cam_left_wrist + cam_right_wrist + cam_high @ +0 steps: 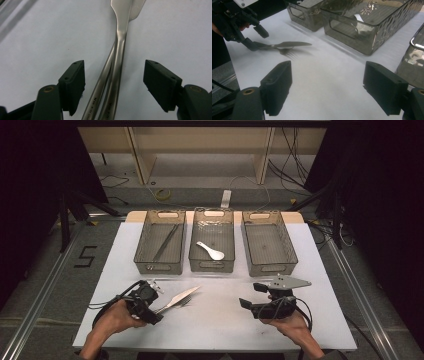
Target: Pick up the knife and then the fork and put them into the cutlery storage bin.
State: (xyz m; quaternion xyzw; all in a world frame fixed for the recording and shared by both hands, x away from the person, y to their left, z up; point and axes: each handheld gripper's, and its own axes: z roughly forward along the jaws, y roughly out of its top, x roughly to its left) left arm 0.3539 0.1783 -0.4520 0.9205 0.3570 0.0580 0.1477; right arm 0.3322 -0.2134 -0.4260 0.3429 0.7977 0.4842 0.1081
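A steel knife (120, 47) lies across a fork (100, 85) on the white desk (225, 320). Their handles (both stamped) overlap, nearly parallel.

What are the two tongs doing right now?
Left tongs: open, jaws either side of the knife and fork handles, not pressing.
Right tongs: open, empty.

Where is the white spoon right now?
In the high view, the white spoon lies inside the middle basket of the three at the far side of the table, well beyond the knife and fork.

Left gripper (159, 304) jaws parted; right gripper (251, 295) jaws wide apart.
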